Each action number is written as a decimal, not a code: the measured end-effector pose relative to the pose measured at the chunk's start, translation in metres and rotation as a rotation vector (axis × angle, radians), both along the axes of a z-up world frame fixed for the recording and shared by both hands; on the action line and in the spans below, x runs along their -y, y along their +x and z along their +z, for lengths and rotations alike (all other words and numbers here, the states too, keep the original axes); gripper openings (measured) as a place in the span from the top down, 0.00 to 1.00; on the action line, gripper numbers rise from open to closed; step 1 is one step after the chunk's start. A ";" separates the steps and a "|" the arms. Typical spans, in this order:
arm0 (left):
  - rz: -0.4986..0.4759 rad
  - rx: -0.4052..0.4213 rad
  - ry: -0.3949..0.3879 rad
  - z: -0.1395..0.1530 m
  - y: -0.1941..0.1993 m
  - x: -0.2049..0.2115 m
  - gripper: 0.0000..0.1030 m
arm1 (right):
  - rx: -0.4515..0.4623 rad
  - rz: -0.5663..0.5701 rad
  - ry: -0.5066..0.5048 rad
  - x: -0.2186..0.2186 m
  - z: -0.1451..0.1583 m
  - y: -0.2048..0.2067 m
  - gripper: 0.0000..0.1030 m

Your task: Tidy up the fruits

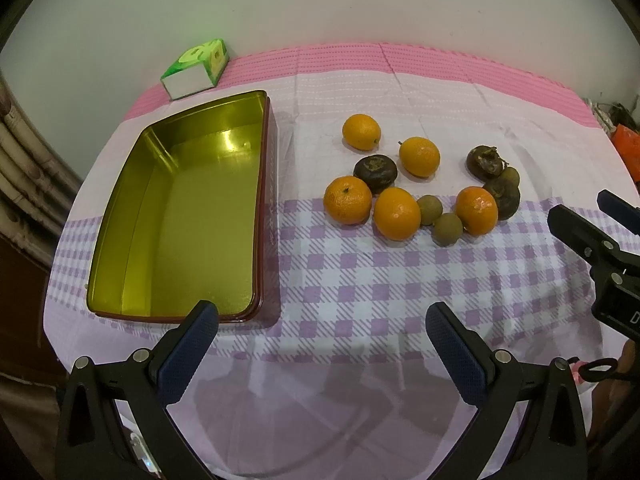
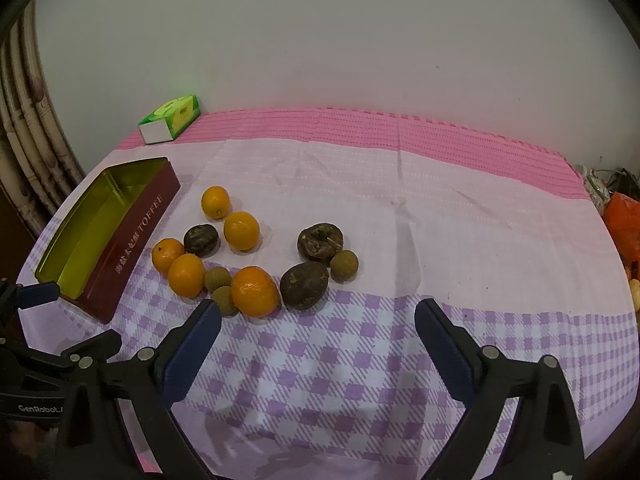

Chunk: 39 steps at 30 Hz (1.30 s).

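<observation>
A cluster of fruit lies on the checked tablecloth: several oranges, three dark brown fruits and three small tan round fruits. An open maroon toffee tin with a gold inside sits empty to the left of the fruit. My left gripper is open and empty, above the cloth near the tin's near corner. My right gripper is open and empty, just short of the nearest orange and dark fruit.
A green and white tissue box stands at the back left by the wall. An orange bag and clutter lie off the table's right edge. The table edge runs close below both grippers.
</observation>
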<state>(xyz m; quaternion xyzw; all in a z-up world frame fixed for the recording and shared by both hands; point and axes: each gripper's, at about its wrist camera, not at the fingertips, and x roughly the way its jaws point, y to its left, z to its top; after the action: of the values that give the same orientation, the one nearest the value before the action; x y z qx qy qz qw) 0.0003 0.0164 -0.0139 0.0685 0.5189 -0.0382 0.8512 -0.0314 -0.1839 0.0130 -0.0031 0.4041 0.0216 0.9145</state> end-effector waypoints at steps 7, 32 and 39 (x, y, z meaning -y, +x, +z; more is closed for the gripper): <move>0.001 0.001 -0.014 -0.002 0.001 -0.004 0.00 | -0.005 -0.008 -0.011 0.005 -0.002 0.002 0.09; -0.021 -0.007 -0.052 -0.007 0.012 -0.005 0.07 | -0.144 0.003 0.013 0.016 -0.039 0.049 0.43; -0.020 -0.016 -0.052 -0.010 0.018 -0.006 0.07 | -0.179 0.013 0.085 0.010 -0.051 0.069 0.47</move>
<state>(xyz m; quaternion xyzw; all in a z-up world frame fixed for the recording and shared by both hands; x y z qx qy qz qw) 0.0180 0.0227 -0.0242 0.0513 0.5238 -0.0605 0.8481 0.0377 -0.1935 -0.0382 0.0350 0.4830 0.0450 0.8737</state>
